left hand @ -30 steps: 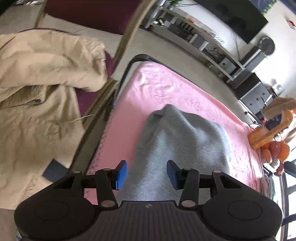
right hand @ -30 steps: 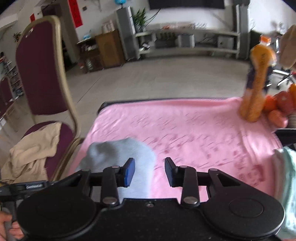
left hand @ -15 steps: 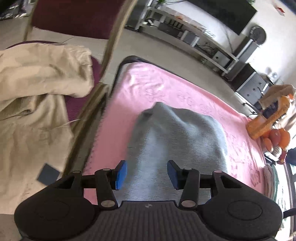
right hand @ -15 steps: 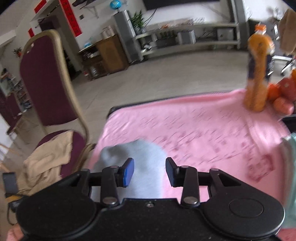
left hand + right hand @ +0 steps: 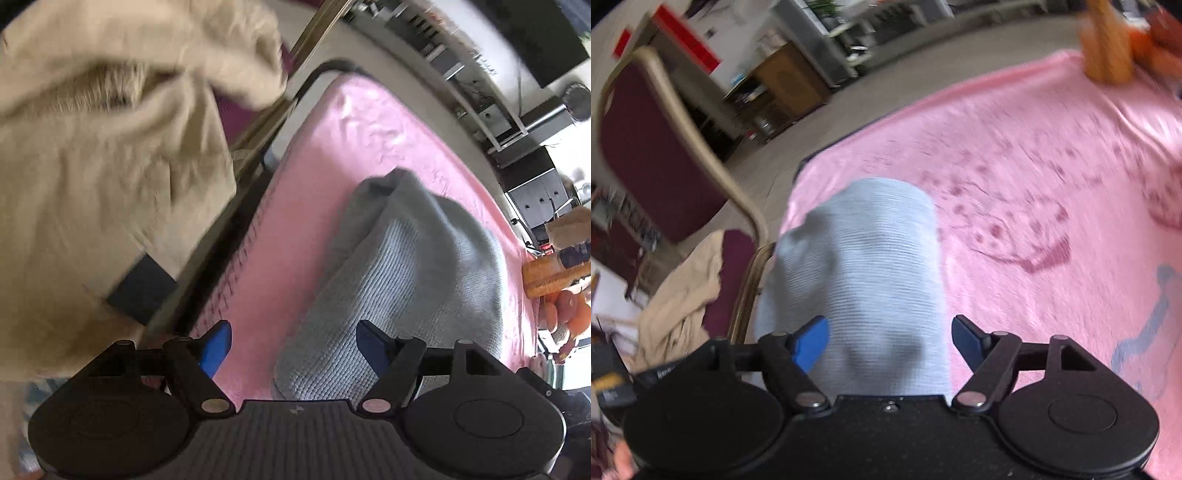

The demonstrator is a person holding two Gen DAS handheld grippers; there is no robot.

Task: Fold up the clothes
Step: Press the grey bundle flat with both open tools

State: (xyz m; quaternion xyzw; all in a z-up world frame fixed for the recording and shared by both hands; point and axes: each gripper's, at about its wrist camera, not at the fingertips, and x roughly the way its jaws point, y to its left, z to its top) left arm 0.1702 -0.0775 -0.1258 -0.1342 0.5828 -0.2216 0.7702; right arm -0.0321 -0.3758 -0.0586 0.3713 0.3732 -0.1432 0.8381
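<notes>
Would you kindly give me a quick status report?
Left gripper and right gripper opening, pads clear. Grey knit garment on pink blanket. Nothing in the way.

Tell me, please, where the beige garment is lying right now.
The beige garment is heaped on the maroon chair beside the left edge of the pink blanket; it fills the left wrist view's left side and shows lower left in the right's.

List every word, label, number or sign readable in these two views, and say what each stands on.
Nothing can be read outright.
Red banners on the far wall: any writing blurred.
Small pale print on the black device beside the right gripper: too blurred.
Orange bottle label: dark band, illegible.
Small emblem on the left gripper body: a mark, no letters.
Pink blanket: patterns, no legible words.
</notes>
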